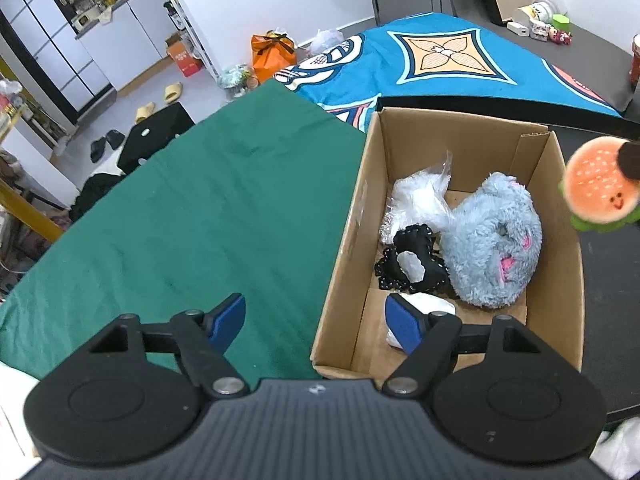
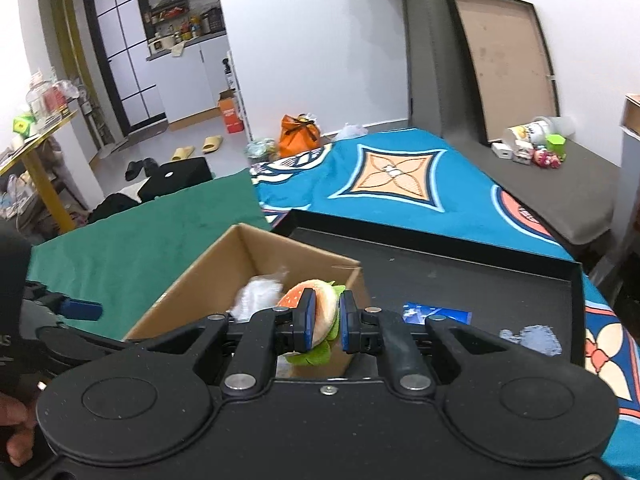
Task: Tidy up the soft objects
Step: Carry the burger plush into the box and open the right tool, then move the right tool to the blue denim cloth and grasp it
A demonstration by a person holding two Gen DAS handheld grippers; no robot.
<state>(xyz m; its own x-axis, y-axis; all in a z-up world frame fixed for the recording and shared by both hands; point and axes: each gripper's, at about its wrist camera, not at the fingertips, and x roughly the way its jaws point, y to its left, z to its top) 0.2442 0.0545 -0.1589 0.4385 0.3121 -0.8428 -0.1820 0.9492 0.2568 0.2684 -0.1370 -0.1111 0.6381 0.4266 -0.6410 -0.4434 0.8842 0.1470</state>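
Right wrist view: right gripper (image 2: pixel 324 326) fingers clamped on round plush burger toy (image 2: pixel 320 312) above open brown cardboard box (image 2: pixel 192 280) | left gripper (image 1: pixel 314 322) fingers apart, seemingly empty | next: lower, release into box

Left gripper (image 1: pixel 316 324): pitched steeply downward, jaws standing wide apart, nothing between the blue pads. Right gripper (image 2: pixel 325 322): angled down less steeply, jaws clamped on the burger plush (image 2: pixel 316 308). A hand (image 2: pixel 14 428) shows at the lower left edge of the right wrist view.
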